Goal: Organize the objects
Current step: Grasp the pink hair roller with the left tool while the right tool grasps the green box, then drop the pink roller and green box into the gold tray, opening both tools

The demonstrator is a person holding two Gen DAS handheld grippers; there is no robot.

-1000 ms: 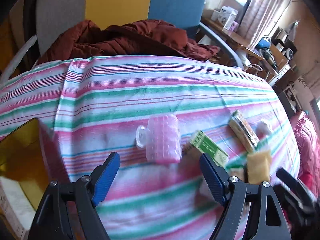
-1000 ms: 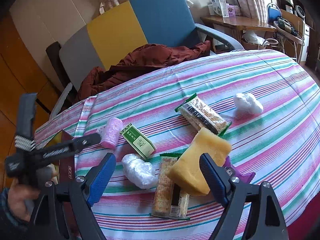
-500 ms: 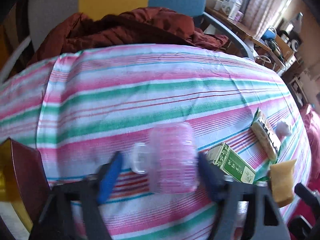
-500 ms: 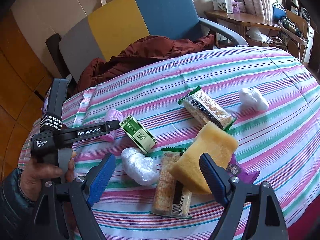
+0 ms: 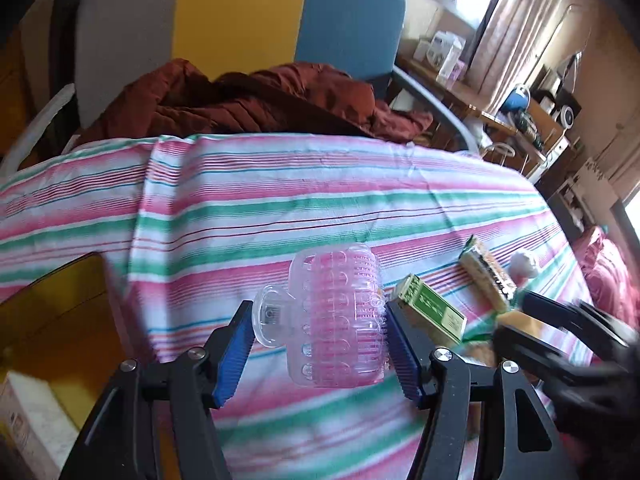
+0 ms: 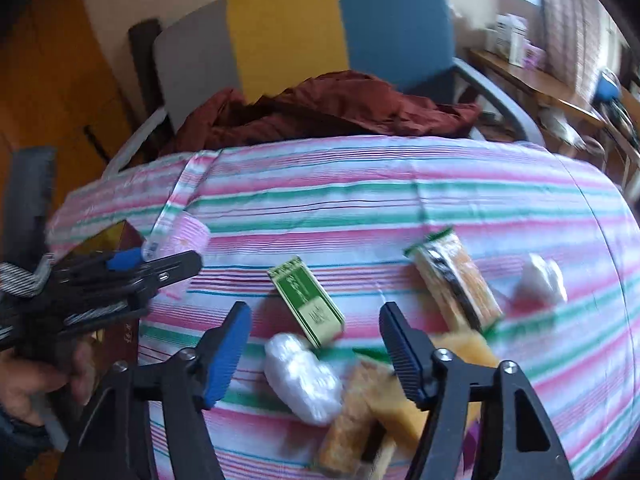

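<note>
Pink ribbed cup (image 5: 338, 316) clamped sideways between left gripper (image 5: 320, 346) fingers, frame centre; right gripper (image 6: 316, 354) closing, empty.

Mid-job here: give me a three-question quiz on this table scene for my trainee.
1. True or false: the left gripper clamps the pink ribbed container between its pads.
2. What colour is the small box beside the white plastic wad? A green, B blue, C black.
3. Fill in: the red garment lies on the ____.

Key: 1 true; 2 A; 3 chair.
</note>
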